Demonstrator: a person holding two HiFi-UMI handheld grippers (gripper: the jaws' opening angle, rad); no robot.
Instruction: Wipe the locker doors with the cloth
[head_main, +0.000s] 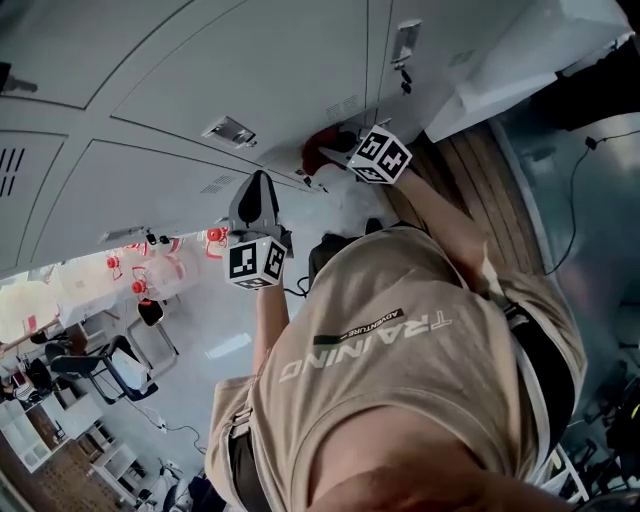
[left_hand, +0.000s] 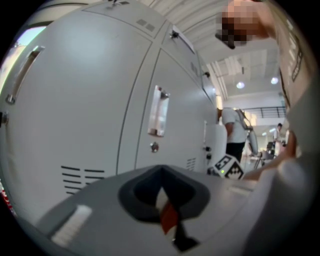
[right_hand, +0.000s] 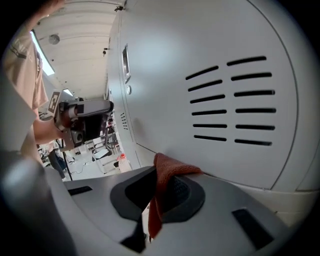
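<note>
Only a fold of cloth (right_hand: 167, 171) in my right tongs (right_hand: 158, 194), at the locker door (right_hand: 215, 45).
Rubbing may drag it loose; left tongs (left_hand: 161, 197) closed, empty.

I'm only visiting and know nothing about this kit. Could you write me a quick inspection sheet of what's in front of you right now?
Surface: grey locker doors, vented and shut; no dirt visible.
Job's things: red cloth, apparently against a door below its vents.
Clutter: red-capped containers on the floor by the lockers.
Grippers: right tool shut on the cloth; left tool shut, pointing at the doors, nothing clearly in it.
Cables: black cable trailing across the floor.
Surroundings: workshop with a chair; another person stands farther along the lockers.
</note>
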